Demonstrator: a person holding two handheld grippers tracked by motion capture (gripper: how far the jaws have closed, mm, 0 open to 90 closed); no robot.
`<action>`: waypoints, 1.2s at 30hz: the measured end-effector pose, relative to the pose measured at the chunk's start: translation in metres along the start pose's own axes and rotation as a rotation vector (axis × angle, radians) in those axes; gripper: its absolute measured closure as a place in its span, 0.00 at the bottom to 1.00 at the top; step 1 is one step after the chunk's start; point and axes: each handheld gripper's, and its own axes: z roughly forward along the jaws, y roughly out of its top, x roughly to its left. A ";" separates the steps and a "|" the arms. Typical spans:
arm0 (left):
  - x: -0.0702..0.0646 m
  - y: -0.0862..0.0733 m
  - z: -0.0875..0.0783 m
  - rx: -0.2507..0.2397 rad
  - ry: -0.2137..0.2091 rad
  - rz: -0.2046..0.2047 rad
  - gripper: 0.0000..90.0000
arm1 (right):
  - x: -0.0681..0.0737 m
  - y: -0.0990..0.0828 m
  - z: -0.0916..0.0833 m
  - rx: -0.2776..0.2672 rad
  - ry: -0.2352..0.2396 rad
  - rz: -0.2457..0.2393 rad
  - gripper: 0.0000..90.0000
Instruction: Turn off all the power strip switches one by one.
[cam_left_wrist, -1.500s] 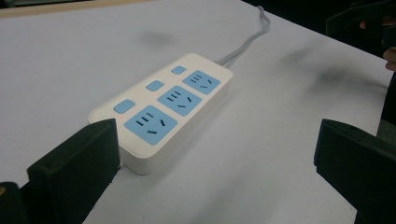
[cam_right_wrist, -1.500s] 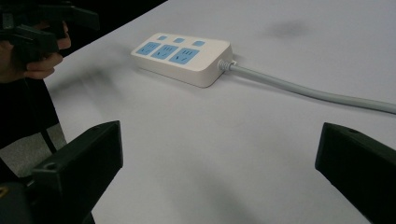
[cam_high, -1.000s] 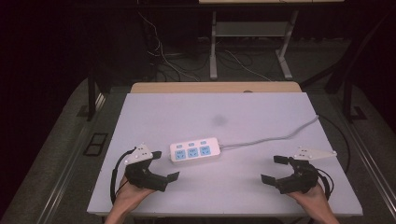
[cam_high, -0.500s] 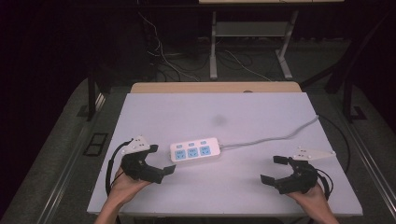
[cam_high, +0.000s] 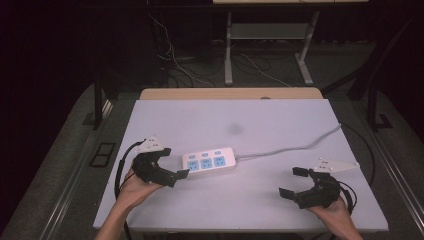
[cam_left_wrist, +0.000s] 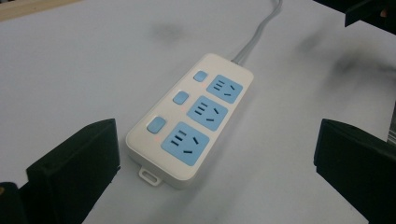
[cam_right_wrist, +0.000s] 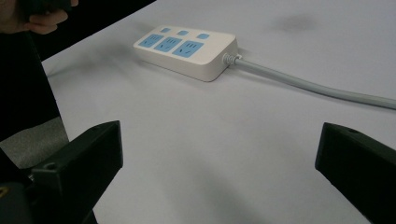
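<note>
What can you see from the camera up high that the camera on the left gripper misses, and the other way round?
The high view takes in the whole white table, the wooden board behind it, the floor cables, and both hands with the left gripper and right gripper, each open. The left gripper view reveals close detail: three blue sockets, three switch buttons and a small hanging tab on the near end. Both show the white power strip and its grey cord on the table.
</note>
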 end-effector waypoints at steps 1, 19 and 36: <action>0.001 0.002 0.000 0.002 -0.002 -0.001 0.00 | 0.000 0.000 0.000 0.000 0.000 -0.001 0.01; 0.013 0.028 0.013 0.065 -0.002 0.040 0.00 | 0.000 -0.002 0.000 0.002 -0.004 0.003 0.01; 0.033 0.029 0.027 0.111 0.015 0.019 0.17 | 0.000 -0.002 0.000 0.009 -0.004 0.005 0.01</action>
